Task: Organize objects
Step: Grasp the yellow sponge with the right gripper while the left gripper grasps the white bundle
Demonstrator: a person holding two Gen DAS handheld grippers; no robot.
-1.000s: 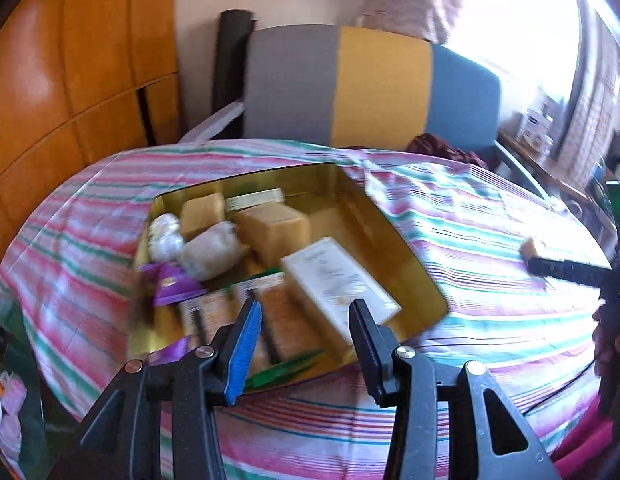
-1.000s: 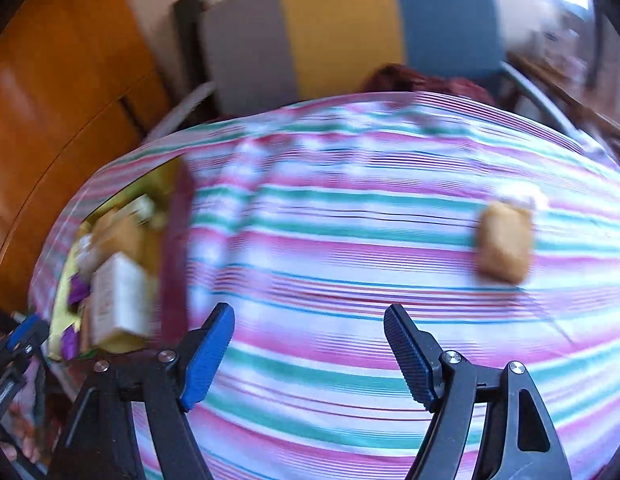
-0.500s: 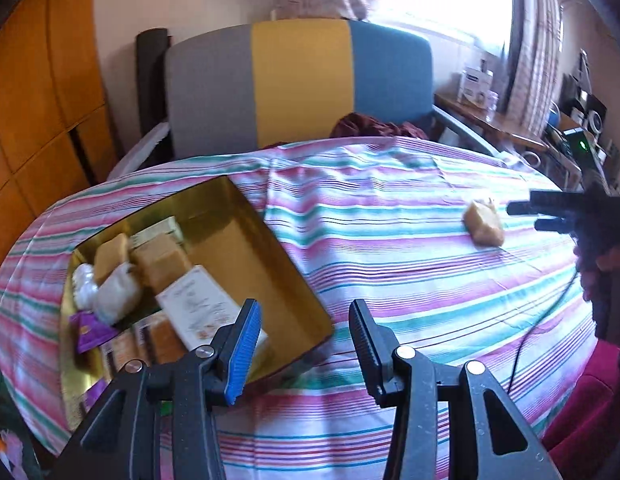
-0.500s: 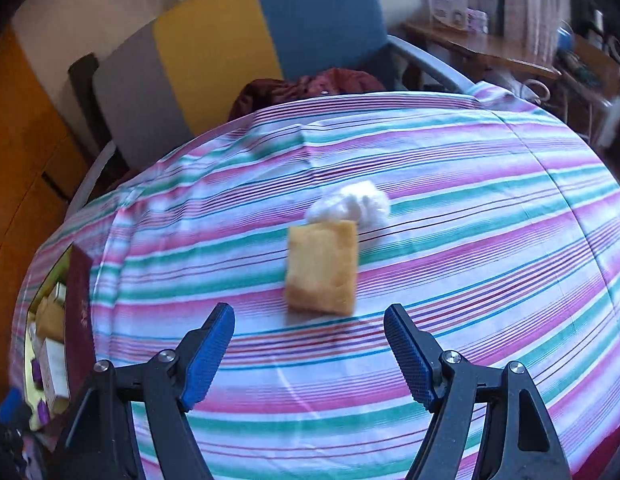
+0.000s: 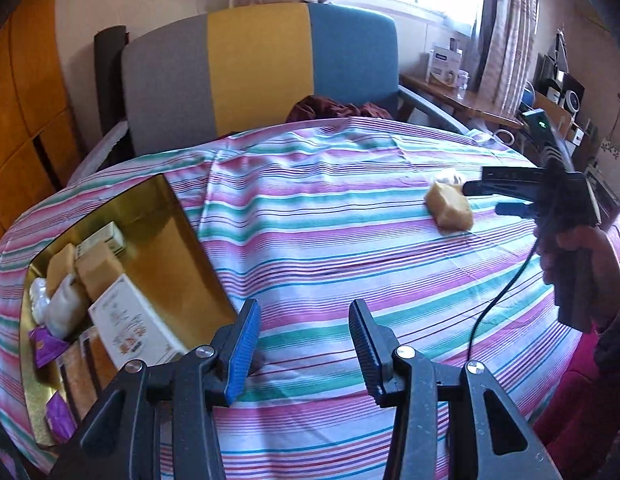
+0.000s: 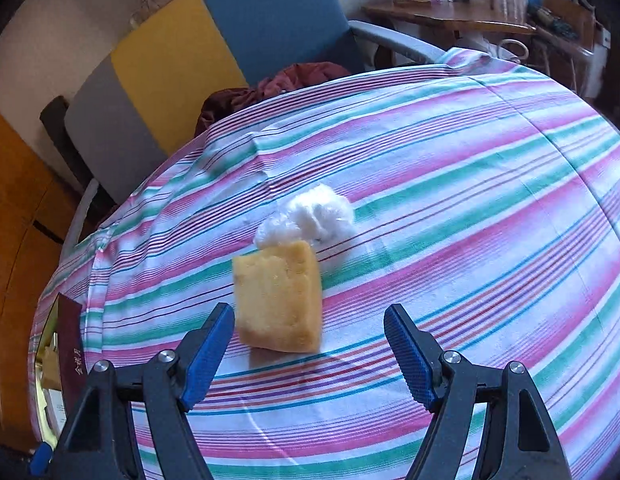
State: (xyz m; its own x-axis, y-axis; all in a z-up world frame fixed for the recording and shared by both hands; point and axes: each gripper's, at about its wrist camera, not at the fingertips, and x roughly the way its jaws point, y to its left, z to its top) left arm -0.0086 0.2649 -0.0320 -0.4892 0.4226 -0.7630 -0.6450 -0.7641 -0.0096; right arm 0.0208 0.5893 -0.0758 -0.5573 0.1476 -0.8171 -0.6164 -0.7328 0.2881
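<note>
The right gripper (image 6: 309, 350) points down at the table with its blue-padded jaws set wide and nothing between them; a yellow sponge block (image 6: 278, 297) lies on the cloth just ahead of the fingertips, closer to the left finger and touching neither. A crumpled white plastic wrapper (image 6: 316, 216) sits against the far edge of that block. In the left wrist view the same right gripper (image 5: 480, 199) shows from the side, held in the person's hand (image 5: 572, 258), its tips just beside the sponge block (image 5: 449, 207), with a black cable (image 5: 498, 300) hanging from it. The left gripper (image 5: 303, 344) hovers over bare cloth with its jaws at a narrower gap, holding nothing. To its left an open gold tin (image 5: 177, 248) rests on the table, its near corner close to the left finger. Inside the tin lie more sponge blocks (image 5: 95, 268), a white box (image 5: 129, 326), a small pale carton (image 5: 105, 238), white wrapped bundles (image 5: 59, 304) and purple packets (image 5: 43, 344). A striped tablecloth (image 5: 330, 240) in pink, green and white covers the table. Beyond it stands a chair (image 5: 261, 68) with grey, yellow and blue panels, a dark red cloth (image 5: 334, 108) bunched on its seat.
</note>
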